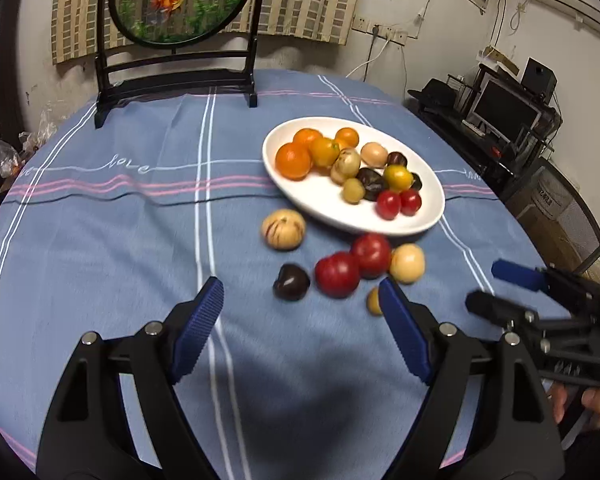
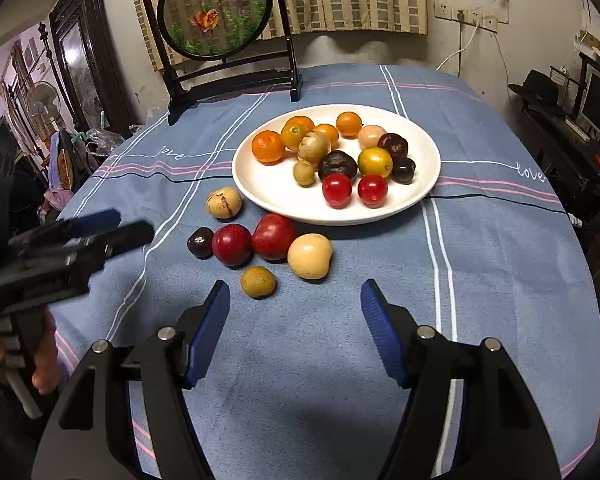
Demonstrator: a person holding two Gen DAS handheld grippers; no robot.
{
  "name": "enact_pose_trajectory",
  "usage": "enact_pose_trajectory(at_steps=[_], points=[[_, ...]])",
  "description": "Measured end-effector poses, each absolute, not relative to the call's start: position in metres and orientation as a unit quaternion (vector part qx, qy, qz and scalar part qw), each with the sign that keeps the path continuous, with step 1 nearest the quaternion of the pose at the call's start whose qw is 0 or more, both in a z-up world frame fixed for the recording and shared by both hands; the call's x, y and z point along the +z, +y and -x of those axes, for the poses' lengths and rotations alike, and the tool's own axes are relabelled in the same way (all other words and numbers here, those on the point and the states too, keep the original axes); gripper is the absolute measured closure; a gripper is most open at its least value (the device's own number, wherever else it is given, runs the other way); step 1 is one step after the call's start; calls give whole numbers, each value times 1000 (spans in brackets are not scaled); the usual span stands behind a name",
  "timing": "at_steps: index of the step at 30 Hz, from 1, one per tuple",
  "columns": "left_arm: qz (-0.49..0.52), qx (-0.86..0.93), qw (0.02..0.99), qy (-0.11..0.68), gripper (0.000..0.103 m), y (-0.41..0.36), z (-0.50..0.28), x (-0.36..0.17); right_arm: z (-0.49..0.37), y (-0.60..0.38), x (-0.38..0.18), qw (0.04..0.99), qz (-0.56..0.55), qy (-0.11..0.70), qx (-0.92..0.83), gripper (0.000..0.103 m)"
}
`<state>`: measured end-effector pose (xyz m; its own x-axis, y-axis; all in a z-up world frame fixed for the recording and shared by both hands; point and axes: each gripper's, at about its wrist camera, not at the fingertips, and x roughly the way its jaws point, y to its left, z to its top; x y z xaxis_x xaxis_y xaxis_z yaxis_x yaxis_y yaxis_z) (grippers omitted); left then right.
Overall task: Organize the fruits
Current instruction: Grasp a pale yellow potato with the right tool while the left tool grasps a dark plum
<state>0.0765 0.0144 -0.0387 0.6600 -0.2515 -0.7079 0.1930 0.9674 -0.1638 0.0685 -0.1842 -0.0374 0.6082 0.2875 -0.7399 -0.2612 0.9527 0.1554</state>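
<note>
While both grippers hang above the blue striped tablecloth [image 2: 500, 260], the left gripper [image 1: 300, 300] and the right gripper [image 2: 294, 300] each stand spread with nothing between the pads. Most fruits sit on the white plate [image 2: 268, 188] (oranges, cherry tomatoes, dark plums). Six more lie loose just in front of it: two red plums [image 2: 252, 240], a dark plum [image 2: 200, 242], and three pale fruits.
</note>
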Motion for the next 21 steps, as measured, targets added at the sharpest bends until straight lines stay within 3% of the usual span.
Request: enact_pose_trajectory(at_steps=[18,21], points=[[57,-107,911,394,21,49,-52,-43,-116,-164,-75,892,19,439,108,35],[58,-108,909,398,21,48,-52,-46,-128,-160,-84,884,20,452,118,60]])
